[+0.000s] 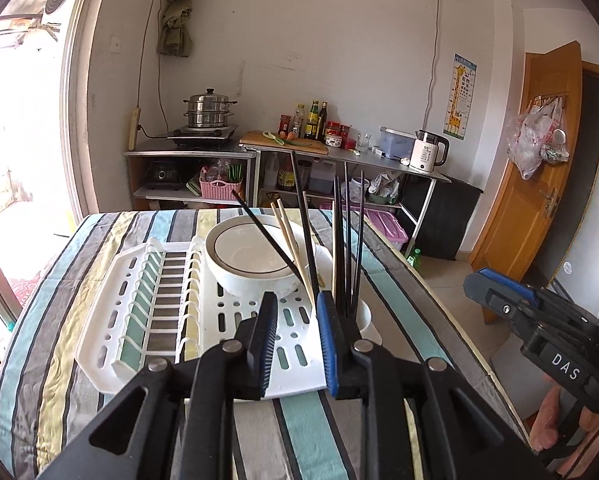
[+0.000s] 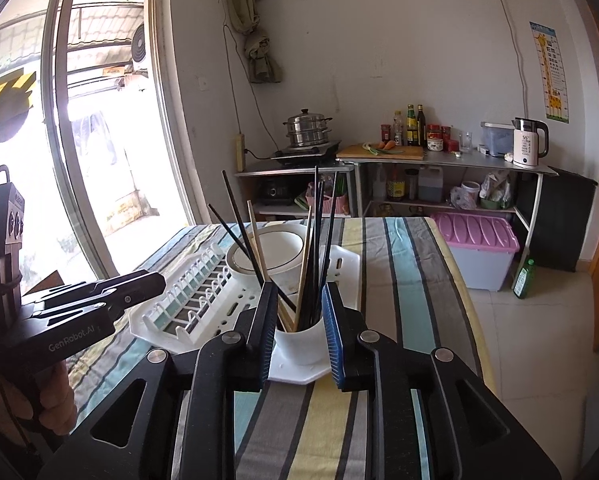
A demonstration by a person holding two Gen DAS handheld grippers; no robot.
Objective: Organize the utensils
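Just chopsticks (image 2: 311, 264) beyond right claw (image 2: 297, 320)

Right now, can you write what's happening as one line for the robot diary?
left gripper: open, empty | right gripper: open, empty | chopsticks: upright in white cup | cup: on drying rack | bowl: on rack

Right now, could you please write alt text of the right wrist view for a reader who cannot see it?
An open right hand-held gripper frames a white cup of black and wooden chopsticks, standing on a white dish rack beside a white bowl. The rack sits on a striped tablecloth; the left hand-held gripper enters from the left.
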